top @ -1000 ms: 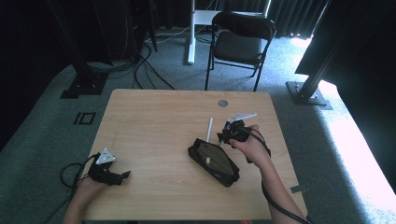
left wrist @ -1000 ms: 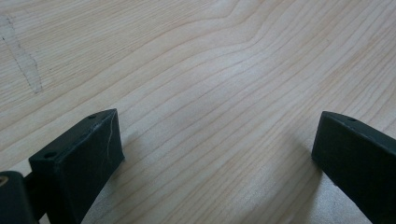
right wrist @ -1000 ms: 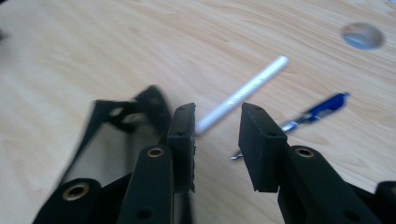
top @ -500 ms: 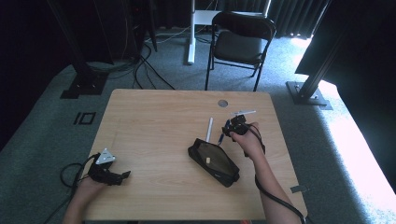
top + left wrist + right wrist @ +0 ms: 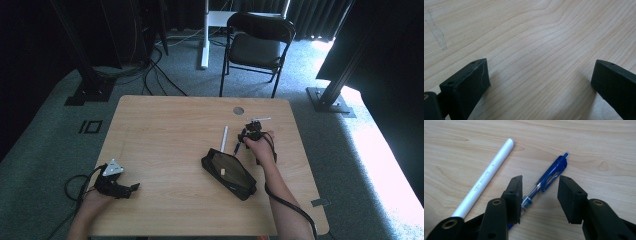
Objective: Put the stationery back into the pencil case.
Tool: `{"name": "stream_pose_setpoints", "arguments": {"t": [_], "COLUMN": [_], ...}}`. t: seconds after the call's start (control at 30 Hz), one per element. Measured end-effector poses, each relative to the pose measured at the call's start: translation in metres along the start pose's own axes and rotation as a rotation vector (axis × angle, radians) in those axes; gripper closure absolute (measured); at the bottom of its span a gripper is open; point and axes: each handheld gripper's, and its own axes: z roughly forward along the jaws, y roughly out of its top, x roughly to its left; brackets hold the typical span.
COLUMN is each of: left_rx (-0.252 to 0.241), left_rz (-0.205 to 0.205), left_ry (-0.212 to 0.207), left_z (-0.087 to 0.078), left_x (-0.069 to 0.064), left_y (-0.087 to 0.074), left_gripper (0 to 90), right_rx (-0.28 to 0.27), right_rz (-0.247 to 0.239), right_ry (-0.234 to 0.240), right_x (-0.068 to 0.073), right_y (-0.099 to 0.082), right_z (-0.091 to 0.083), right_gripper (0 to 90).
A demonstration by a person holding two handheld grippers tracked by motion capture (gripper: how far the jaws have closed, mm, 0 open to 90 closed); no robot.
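The right hand-held gripper is standing part-open over the blue pen, its jaws having just been opening; in the right gripper view the pen is lying flat on the table between them, its clip end pointing out toward 1 o'clock and its clear barrel running back down beside the inner face of the left-hand jaw, while the right-hand jaw is standing clear of it, so the pads are not pressing on it. In the high view this right hand-held gripper is sitting at about 2 o'clock from the table's middle, with the blue pen just below its tips.

Just beside the pen, at its 9 o'clock in the right gripper view, a white marker is lying on the wood at much the same slant, apart from the pen. At 7 o'clock from the right hand in the high view, a black pencil case is lying open near the marker, with a small pale item inside it.

The left hand-held gripper is resting at the table's 8 o'clock corner, well apart from the rest. In the left gripper view its jaws are standing wide open over bare wood
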Motion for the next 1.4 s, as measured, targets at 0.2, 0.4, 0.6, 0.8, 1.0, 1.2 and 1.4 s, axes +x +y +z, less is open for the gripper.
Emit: {"name": "stream_pose_setpoints", "arguments": {"t": [0.2, 0.4, 0.6, 0.8, 1.0, 1.2, 1.4], "left_rx": [0.0, 0.0, 0.0, 0.0, 0.0, 0.0, 0.0], "left_rz": [0.0, 0.0, 0.0, 0.0, 0.0, 0.0, 0.0], "left_ry": [0.0, 0.0, 0.0, 0.0, 0.0, 0.0, 0.0], "left_z": [0.0, 0.0, 0.0, 0.0, 0.0, 0.0, 0.0], "left_x": [0.0, 0.0, 0.0, 0.0, 0.0, 0.0, 0.0], "left_y": [0.0, 0.0, 0.0, 0.0, 0.0, 0.0, 0.0], "left_gripper": [2.1, 2.1, 2.1, 2.1, 2.1, 2.1, 2.1], "right_rx": [0.025, 0.04, 0.044, 0.057, 0.043, 0.046, 0.019], "right_rz": [0.008, 0.007, -0.001, -0.011, 0.023, 0.034, 0.043], "right_ry": [-0.011, -0.015, -0.013, -0.006, 0.016, 0.014, 0.008], "right_x": [0.003, 0.003, 0.004, 0.009, 0.011, 0.004, -0.01], "right_y": [0.0, 0.0, 0.0, 0.0, -0.002, -0.002, 0.0], "right_z": [0.01, 0.014, 0.014, 0.014, 0.015, 0.012, -0.002], "right_gripper": [55.4, 61.4, 62.9, 66.3, 77.9, 79.5, 79.5]}}
